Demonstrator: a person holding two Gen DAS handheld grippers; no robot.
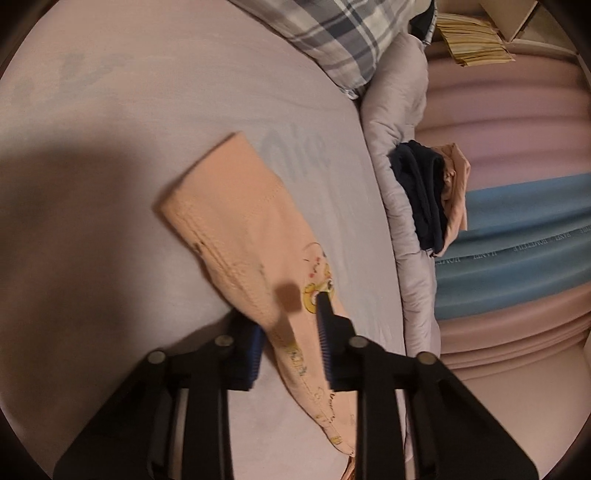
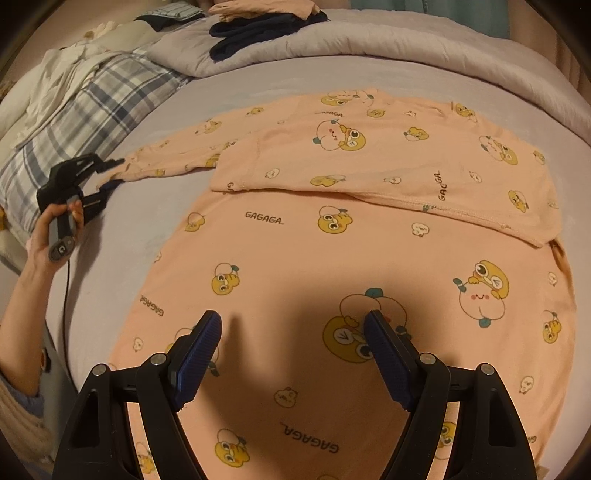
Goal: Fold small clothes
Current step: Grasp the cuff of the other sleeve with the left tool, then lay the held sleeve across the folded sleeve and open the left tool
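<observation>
A peach child's shirt (image 2: pixel 332 258) with cartoon prints lies flat on the lilac bed sheet (image 2: pixel 122 240). Its right side and sleeve are folded across the chest. The left sleeve (image 1: pixel 243 236) stretches out to the side. My left gripper (image 1: pixel 290 314) straddles this sleeve near the cuff, jaws open around the cloth, one finger under it and one over. It also shows in the right wrist view (image 2: pixel 110 173), held by a hand. My right gripper (image 2: pixel 293 328) is open and empty, hovering over the shirt's lower body.
A plaid pillow (image 2: pixel 74 125) lies at the left. A grey quilt (image 2: pixel 332 40) bunched along the far edge carries a pile of dark and peach clothes (image 2: pixel 258 22). Pink and blue bedding (image 1: pixel 517 221) lies beyond the quilt.
</observation>
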